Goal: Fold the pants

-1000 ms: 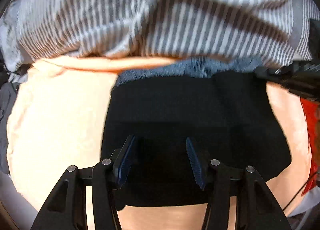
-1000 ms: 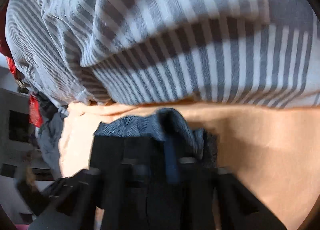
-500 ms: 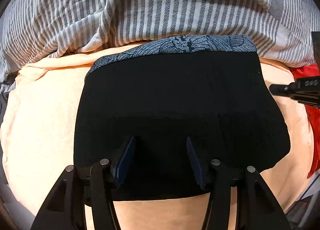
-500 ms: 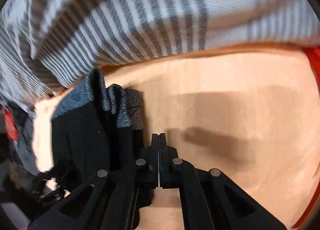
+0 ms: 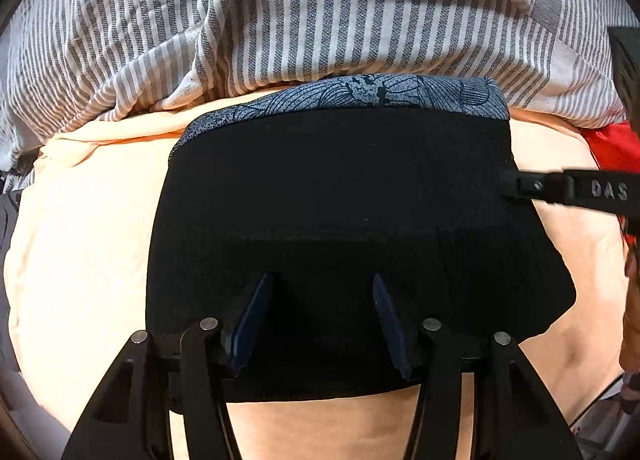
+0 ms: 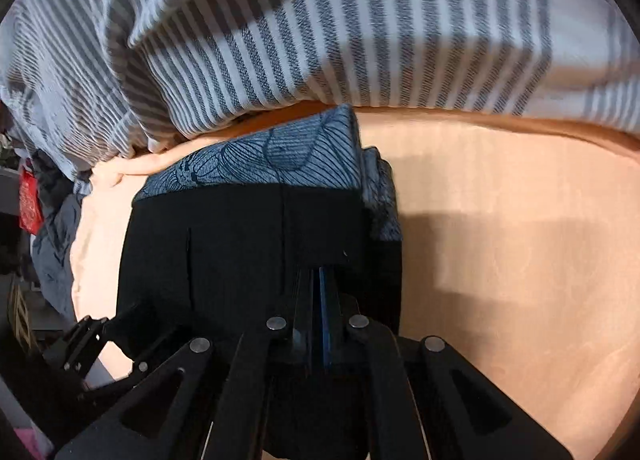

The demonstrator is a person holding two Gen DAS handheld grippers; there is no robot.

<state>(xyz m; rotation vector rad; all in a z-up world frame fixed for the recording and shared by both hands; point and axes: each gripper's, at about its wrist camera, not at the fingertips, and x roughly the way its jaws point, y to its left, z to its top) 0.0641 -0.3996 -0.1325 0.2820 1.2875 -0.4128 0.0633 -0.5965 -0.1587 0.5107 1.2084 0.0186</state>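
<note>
Folded black pants (image 5: 340,199) with a blue patterned waistband (image 5: 360,97) lie on a peach sheet (image 5: 88,240). My left gripper (image 5: 322,278) hovers low over their near half, open, with nothing pinched between its blue pads. In the right wrist view the pants (image 6: 240,244) fill the centre, waistband (image 6: 280,155) at the far end. My right gripper (image 6: 322,280) is shut, its pads together with its tip over the pants' right edge. In the left wrist view the right gripper (image 5: 510,183) reaches in from the right and meets that edge.
A grey-and-white striped blanket (image 5: 280,19) is bunched along the far side, right behind the waistband. Red cloth (image 5: 612,147) lies at the right. Dark grey clothes (image 6: 52,240) are piled off the sheet's left edge. Bare peach sheet (image 6: 520,260) stretches right of the pants.
The right gripper closed, swung out over the bare sheet, then came back to the pants' right edge. The left gripper sank a little toward the pants and stayed open.
</note>
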